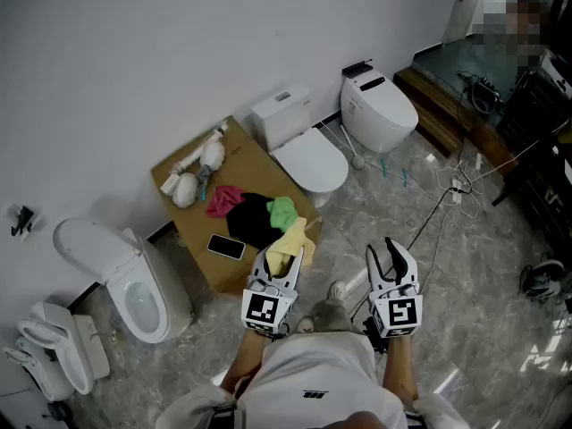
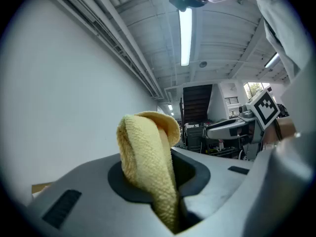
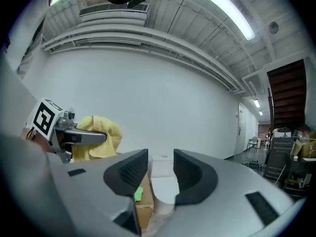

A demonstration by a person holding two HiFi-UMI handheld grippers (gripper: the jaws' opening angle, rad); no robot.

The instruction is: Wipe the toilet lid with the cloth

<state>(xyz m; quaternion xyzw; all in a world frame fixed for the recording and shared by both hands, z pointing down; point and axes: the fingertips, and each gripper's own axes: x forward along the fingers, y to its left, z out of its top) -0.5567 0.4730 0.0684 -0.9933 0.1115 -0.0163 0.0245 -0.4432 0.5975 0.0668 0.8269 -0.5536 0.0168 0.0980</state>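
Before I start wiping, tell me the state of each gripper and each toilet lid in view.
Left gripper: jaws shut on the yellow terry cloth.
Right gripper: jaws open, empty.
White middle toilet with square tank: lid down.
White left toilet: lid raised, bowl open.
White rounded right toilet: lid down.

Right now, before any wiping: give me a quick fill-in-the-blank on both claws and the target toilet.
1. The left claw is shut on a ____ cloth.
2. The right claw is ____, with nothing gripped.
3. The lid of the toilet seen between the right claw's jaws is ____.
Missing words: yellow; open; closed.
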